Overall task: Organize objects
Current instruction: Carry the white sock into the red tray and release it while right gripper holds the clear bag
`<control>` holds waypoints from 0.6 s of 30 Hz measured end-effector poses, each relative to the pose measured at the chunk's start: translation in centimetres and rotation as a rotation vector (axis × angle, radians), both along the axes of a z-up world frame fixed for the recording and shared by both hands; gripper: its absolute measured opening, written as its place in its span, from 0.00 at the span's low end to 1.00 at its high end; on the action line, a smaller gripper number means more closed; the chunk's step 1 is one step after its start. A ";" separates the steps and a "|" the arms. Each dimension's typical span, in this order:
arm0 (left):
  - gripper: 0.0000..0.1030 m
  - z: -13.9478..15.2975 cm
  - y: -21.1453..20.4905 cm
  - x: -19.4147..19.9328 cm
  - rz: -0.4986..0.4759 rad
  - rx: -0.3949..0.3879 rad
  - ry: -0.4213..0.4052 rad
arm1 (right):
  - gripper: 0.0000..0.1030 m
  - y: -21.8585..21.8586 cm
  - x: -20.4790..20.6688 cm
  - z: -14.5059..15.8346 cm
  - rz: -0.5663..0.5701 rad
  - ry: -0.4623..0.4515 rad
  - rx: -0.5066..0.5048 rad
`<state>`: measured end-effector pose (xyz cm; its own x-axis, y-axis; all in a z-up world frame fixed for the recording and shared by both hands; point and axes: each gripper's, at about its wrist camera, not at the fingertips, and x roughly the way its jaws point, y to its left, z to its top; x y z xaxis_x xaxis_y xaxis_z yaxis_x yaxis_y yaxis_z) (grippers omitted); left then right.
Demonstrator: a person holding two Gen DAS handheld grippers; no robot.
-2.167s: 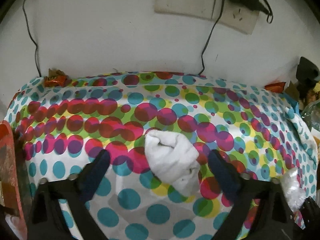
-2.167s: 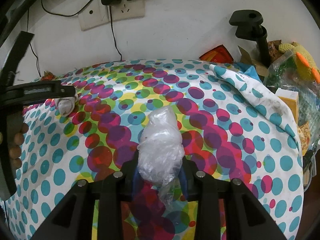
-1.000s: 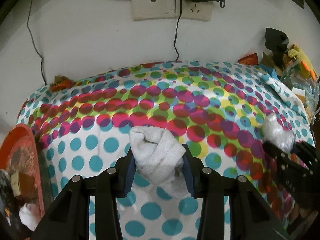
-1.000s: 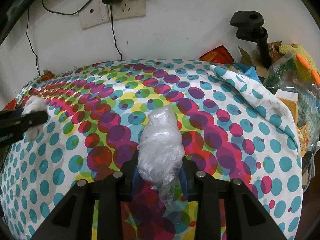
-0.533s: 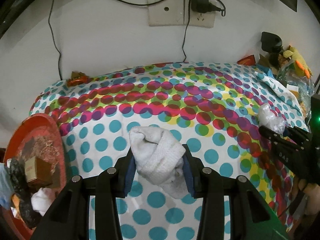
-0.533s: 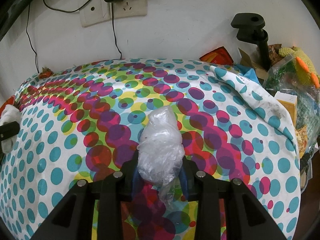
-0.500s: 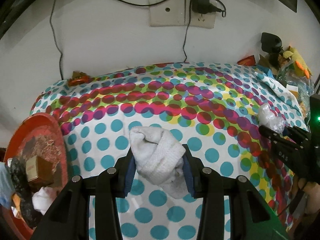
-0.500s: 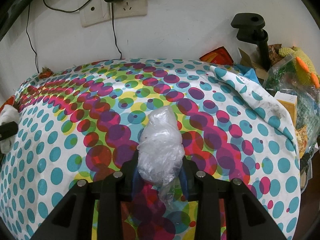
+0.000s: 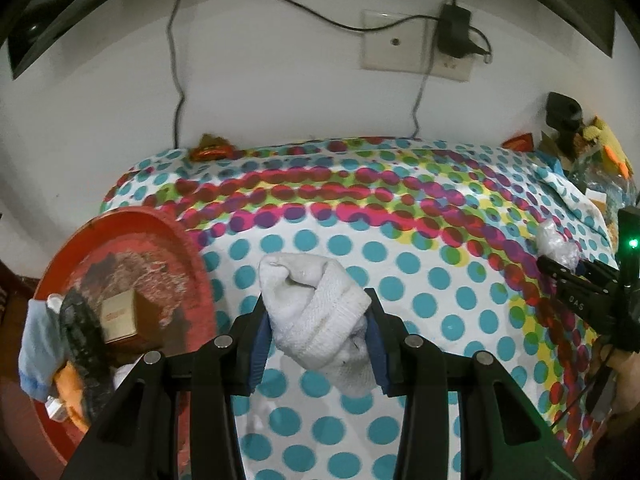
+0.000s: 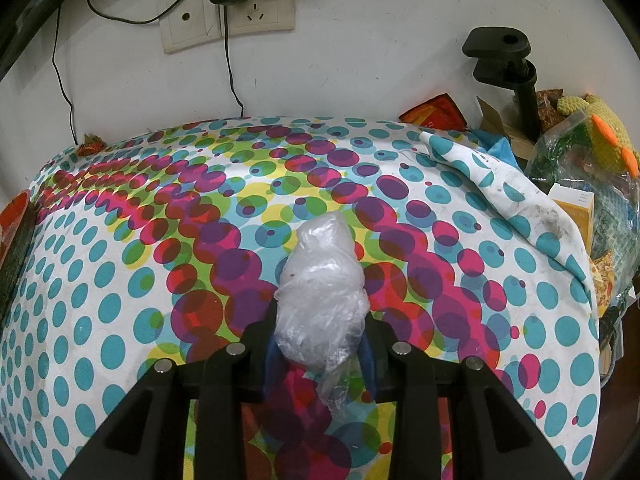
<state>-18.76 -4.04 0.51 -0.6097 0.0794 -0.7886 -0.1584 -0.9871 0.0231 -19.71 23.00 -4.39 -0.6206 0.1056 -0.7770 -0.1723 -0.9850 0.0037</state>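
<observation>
My left gripper (image 9: 318, 336) is shut on a rolled white sock (image 9: 316, 316) and holds it above the left part of the polka-dot tablecloth (image 9: 400, 240). A round red tray (image 9: 132, 232) lies just to its left, off the table's edge. My right gripper (image 10: 320, 344) is shut on a crumpled clear plastic bag (image 10: 320, 292) above the middle of the cloth (image 10: 160, 280). The right gripper with the bag also shows at the right edge of the left wrist view (image 9: 560, 260).
The red tray holds a small cardboard box (image 9: 120, 316), a blue cloth (image 9: 36, 344), a dark object and other bits. Snack wrappers (image 10: 436, 112), a black clamp stand (image 10: 504, 64), a knitted toy (image 10: 604, 136) and bagged clutter crowd the back right. Wall sockets (image 10: 228, 20) with cables.
My left gripper with the sock has moved left, so the red tray has come further into view. It has left the right wrist view. The right gripper has stayed in place.
</observation>
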 end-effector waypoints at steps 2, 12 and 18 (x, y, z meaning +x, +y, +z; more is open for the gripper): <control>0.38 0.2 -1.0 0.1 0.019 0.007 0.002 | 0.33 0.1 0.0 0.0 0.000 0.000 -0.001; 0.38 0.0 -6.1 0.0 0.123 0.004 0.001 | 0.33 0.0 0.0 0.0 0.000 0.000 0.002; 0.38 -1.1 -9.4 -0.2 0.188 0.011 -0.018 | 0.33 0.0 0.0 0.0 0.000 0.000 0.002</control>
<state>-18.99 -13.45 -0.58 -0.6003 -0.0259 -0.7994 0.0285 -0.9995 0.0109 -19.72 23.01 -4.39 -0.6204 0.1066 -0.7770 -0.1721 -0.9851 0.0022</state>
